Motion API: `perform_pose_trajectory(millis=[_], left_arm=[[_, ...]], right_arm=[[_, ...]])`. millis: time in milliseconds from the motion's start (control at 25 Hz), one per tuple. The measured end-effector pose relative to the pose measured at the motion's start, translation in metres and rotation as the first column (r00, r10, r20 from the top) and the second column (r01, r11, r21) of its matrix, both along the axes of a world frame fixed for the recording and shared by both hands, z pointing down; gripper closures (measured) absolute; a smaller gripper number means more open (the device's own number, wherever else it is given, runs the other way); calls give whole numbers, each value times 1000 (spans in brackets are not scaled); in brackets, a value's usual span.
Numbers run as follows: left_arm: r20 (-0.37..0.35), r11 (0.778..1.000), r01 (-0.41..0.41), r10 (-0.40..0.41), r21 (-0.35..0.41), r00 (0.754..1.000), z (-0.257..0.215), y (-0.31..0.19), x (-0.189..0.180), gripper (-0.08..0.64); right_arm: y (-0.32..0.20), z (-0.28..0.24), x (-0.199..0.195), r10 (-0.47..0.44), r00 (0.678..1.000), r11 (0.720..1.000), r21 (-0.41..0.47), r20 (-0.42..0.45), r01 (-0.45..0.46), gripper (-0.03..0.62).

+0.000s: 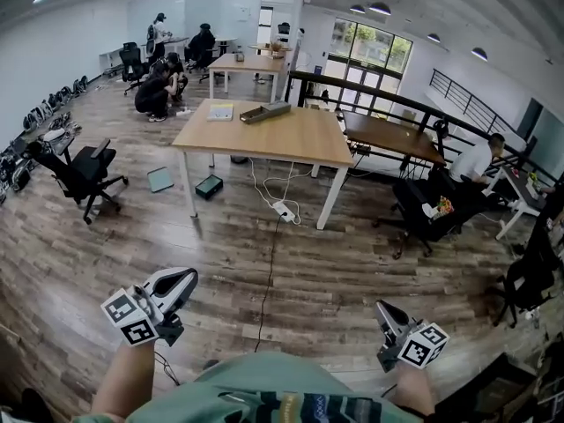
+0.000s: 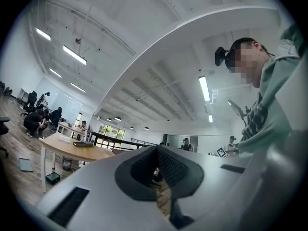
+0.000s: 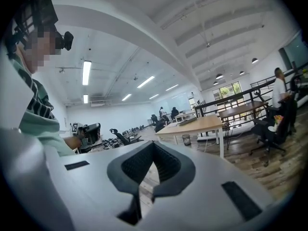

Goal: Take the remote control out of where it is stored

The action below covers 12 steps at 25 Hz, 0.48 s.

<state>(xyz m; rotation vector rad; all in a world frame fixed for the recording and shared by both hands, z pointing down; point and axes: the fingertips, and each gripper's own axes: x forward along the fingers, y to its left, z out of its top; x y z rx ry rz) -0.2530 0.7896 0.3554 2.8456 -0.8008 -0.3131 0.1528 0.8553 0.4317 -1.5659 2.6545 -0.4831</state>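
Head view: left claw (image 1: 187, 278) and right claw (image 1: 382, 307), both pressed together, empty, roughly level above wooden floor (image 1: 291, 271).

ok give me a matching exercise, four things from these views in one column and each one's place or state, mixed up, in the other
Things
1 long dark box
2 white power strip
3 black office chair
4 left gripper

Place or state
a jaws shut, nothing between them
b on top of the wooden table
c on the floor, left of that table
d on the floor by that table's near edge

Pairs: 1-b, 2-d, 3-c, 4-a
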Motion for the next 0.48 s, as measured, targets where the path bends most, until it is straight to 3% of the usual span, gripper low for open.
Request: perform_pose_trajectory(millis=[280,480], left_arm=[[-51,998,-55,53,-39,997,18,-78,-37,566],[-54,995,-96,97,16,994,-9,-154,-80,566]], right_arm=[[-61,-8,-41,55,998,998,1,-23,-55,588],[-116,-29,-92,63,996,998,29,-65,-61,588]])
